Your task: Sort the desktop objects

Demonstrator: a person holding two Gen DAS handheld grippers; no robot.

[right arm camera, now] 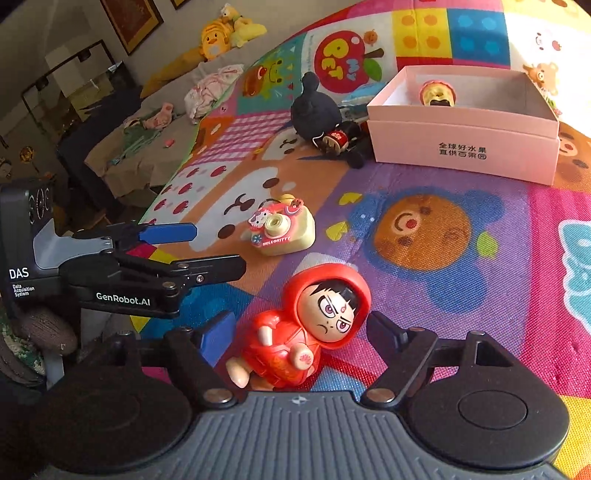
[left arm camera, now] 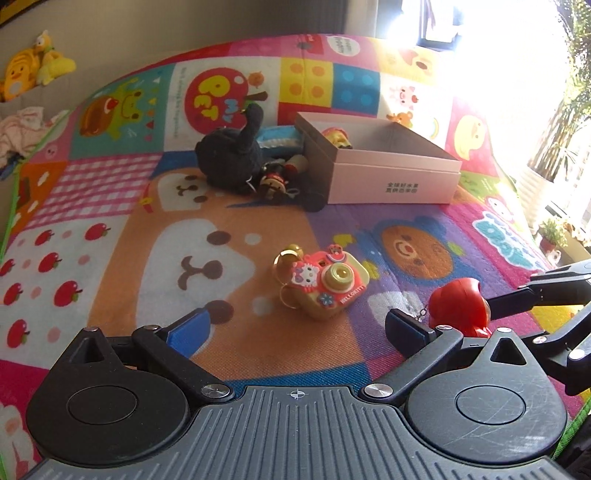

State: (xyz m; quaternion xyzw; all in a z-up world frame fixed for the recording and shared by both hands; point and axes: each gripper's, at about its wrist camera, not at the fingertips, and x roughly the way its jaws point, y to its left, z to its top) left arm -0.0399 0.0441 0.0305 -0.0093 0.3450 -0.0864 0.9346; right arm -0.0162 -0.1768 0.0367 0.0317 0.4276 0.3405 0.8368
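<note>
A red-hooded toy figure (right arm camera: 306, 328) lies tilted on the colourful play mat (right arm camera: 461, 295), between the fingers of my right gripper (right arm camera: 301, 332). The jaws stand open around it, with a gap on the blue-pad side. The left wrist view shows the same figure (left arm camera: 458, 306) with one right finger (left arm camera: 517, 297) beside it. My left gripper (left arm camera: 299, 328) is open and empty, just short of a pink and yellow toy camera (left arm camera: 325, 284). Further back stands an open pink box (left arm camera: 391, 181) with a small figure (left arm camera: 336, 138) inside.
A black plush (left arm camera: 232, 155) and a small red doll (left arm camera: 273, 181) lie against the box's left side. Beyond the mat's left edge is a sofa with yellow plush toys (right arm camera: 221, 33) and clothes (right arm camera: 210, 92). Potted plants (left arm camera: 554, 232) stand at the far right.
</note>
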